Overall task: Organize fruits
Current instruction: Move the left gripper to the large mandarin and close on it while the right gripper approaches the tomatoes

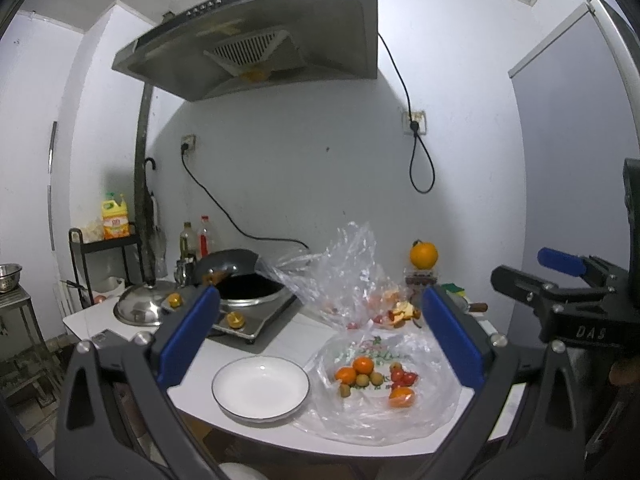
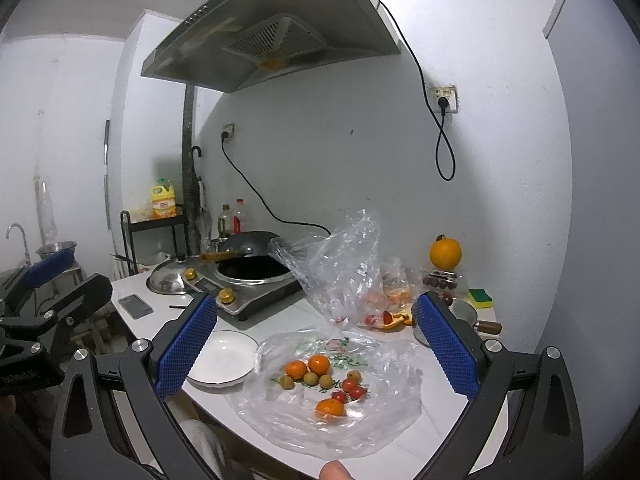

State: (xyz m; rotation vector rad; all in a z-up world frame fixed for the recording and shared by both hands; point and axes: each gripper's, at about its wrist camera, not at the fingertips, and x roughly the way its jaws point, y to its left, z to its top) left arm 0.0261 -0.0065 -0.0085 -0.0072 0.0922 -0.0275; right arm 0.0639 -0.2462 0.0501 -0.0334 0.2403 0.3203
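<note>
Presently both the left gripper (image 1: 320,336) and the right gripper (image 2: 316,344) are hovering with jaws spread apart and empty above the fruits (image 2: 320,380) lying on the plastic bag (image 2: 280,420) just right of the white plate (image 2: 224,356), so descending squarely and squeezing gently seems wisest.

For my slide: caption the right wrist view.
Open right gripper above bagged fruit beside an empty white plate.

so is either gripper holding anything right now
No, nothing is held. The left gripper and right gripper both hang open above the counter, and the fruit lies untouched on the plastic bag.
</note>
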